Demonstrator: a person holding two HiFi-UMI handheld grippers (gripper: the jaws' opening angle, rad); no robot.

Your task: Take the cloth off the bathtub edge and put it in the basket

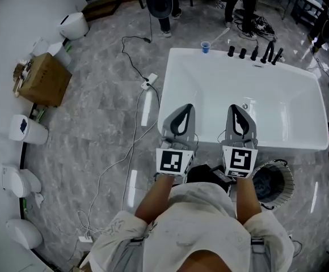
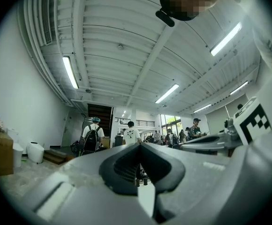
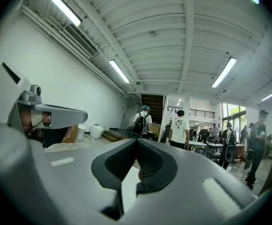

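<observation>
The left gripper (image 1: 186, 107) and right gripper (image 1: 236, 107) are hovering over the white bathtub (image 1: 210, 84), both closed and empty. No cloth is showing on its edge; a dark mass (image 1: 265, 183), likely the cloth, is lying in the basket (image 1: 289, 177). Judged soft and light: pinch a raised fold

I have the white bathtub (image 1: 278, 103) at my 12 o'clock, a broad rectangle lying slightly askew. The round wire-mesh basket (image 1: 288, 177) stands upright on the floor at 4 o'clock, just beside the tub's near rim. A dark blue-grey bundle (image 1: 266, 185) lies inside it (whether that is the cloth, I can't tell).
</observation>
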